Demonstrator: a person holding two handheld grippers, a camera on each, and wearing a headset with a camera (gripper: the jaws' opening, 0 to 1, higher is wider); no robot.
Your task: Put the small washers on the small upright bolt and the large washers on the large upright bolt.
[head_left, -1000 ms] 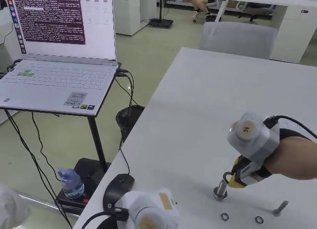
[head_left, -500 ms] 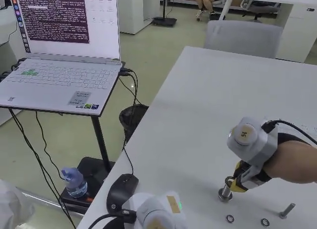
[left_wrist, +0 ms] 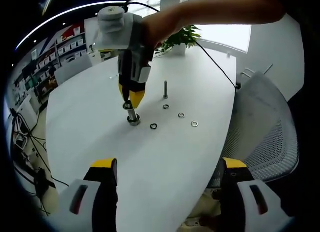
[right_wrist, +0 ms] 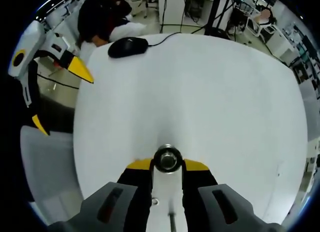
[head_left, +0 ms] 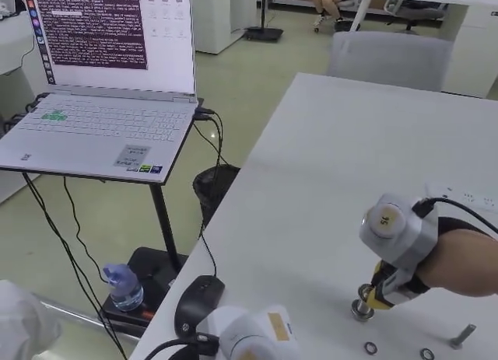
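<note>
Left gripper, lower frame: jaws wide, empty. Right gripper, centre-left: nipped shut on a large washer atop the large bolt. Loose washers lie right of it. Light, stiff, slippery; pinch the rim.

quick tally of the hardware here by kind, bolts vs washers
upright bolts: 2, the large bolt and the small bolt
loose washers: 4
held washer in the right gripper, over the large bolt: 1
total: 7
</note>
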